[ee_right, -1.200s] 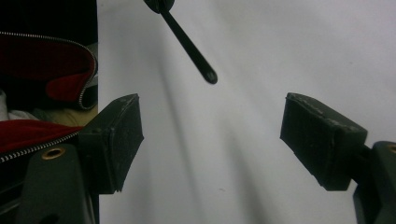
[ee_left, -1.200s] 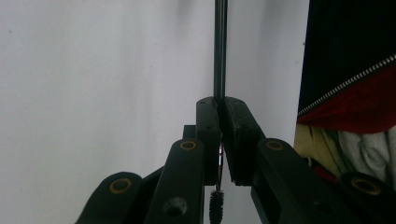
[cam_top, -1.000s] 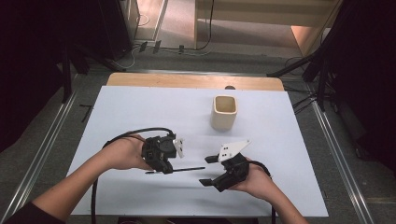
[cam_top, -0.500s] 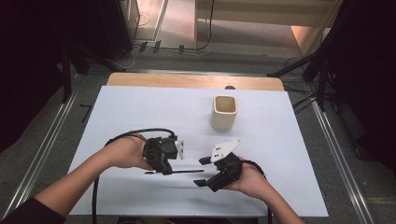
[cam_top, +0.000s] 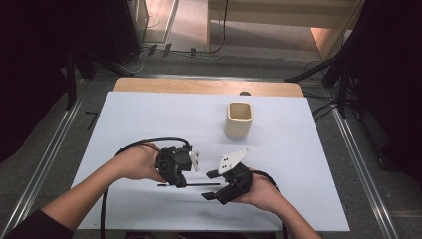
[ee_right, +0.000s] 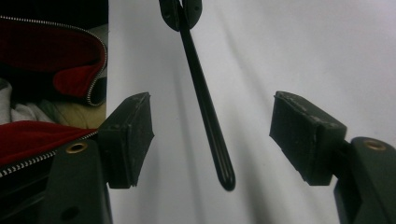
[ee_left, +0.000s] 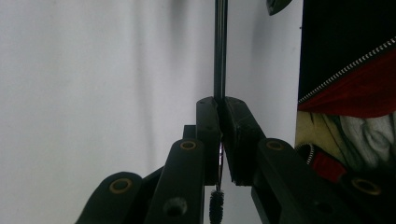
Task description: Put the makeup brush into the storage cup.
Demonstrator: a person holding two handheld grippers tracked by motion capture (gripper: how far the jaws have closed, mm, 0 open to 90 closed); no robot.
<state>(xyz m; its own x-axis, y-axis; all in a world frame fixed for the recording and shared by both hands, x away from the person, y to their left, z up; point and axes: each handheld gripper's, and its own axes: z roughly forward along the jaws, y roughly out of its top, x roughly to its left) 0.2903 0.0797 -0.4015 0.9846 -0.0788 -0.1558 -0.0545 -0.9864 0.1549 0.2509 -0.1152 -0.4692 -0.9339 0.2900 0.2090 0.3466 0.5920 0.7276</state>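
Right tool (cam_top: 215, 185) has shifted left toward the black rod (cam_top: 199, 184); its jaws have been closing around the rod's free end, not yet touching.

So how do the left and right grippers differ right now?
The left gripper is shut on the thin black stick; the right gripper is open, its pads apart on either side of the stick's free end without touching it, though its jaws have just been closing. In the high view the left gripper points toward the right one. Both are hand-held, black, low over the white table.
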